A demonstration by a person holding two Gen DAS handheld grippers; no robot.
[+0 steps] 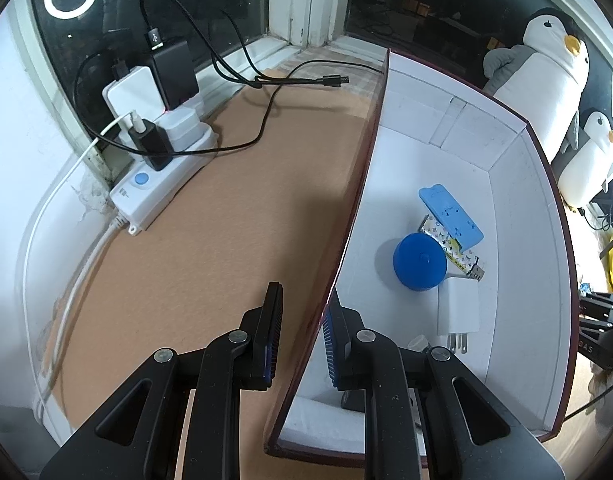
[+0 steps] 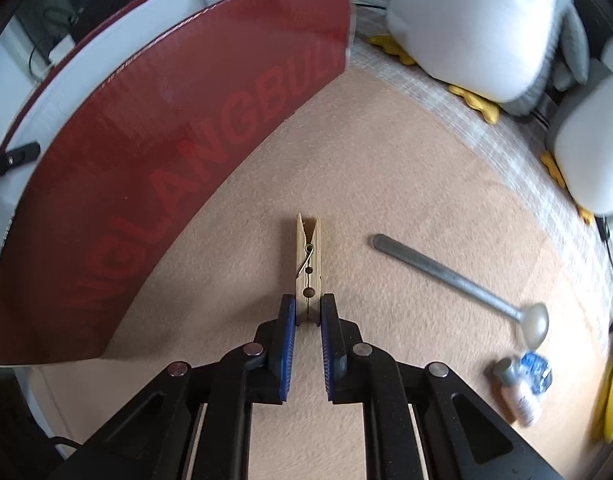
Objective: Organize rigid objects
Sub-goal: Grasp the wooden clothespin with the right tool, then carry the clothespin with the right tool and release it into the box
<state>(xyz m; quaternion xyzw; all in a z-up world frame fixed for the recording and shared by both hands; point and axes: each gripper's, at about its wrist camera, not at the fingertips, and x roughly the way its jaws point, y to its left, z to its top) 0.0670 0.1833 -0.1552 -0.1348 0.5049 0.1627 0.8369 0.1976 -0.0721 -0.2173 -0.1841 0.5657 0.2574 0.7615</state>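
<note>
Beside red box wall (image 2: 178, 168), on tan mat (image 2: 386, 184): wooden clothespin (image 2: 308, 264), right gripper (image 2: 308, 316) pinching its near end. Left gripper (image 1: 302, 320) nearly closed, clamping box wall (image 1: 346, 240).

Do well: lift straight, keep pin level, clear rim, release low inside.

Count:
- clothespin 1
- spoon (image 2: 458, 276) 1
- small bottle (image 2: 518, 392) 1
- in box: blue lid (image 1: 420, 261) 1, blue case (image 1: 450, 216) 1, white charger (image 1: 458, 308) 1

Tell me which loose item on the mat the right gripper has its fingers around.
The wooden clothespin: the right gripper pinches its near end. The metal spoon and the small bottle lie untouched off to the right.
</note>
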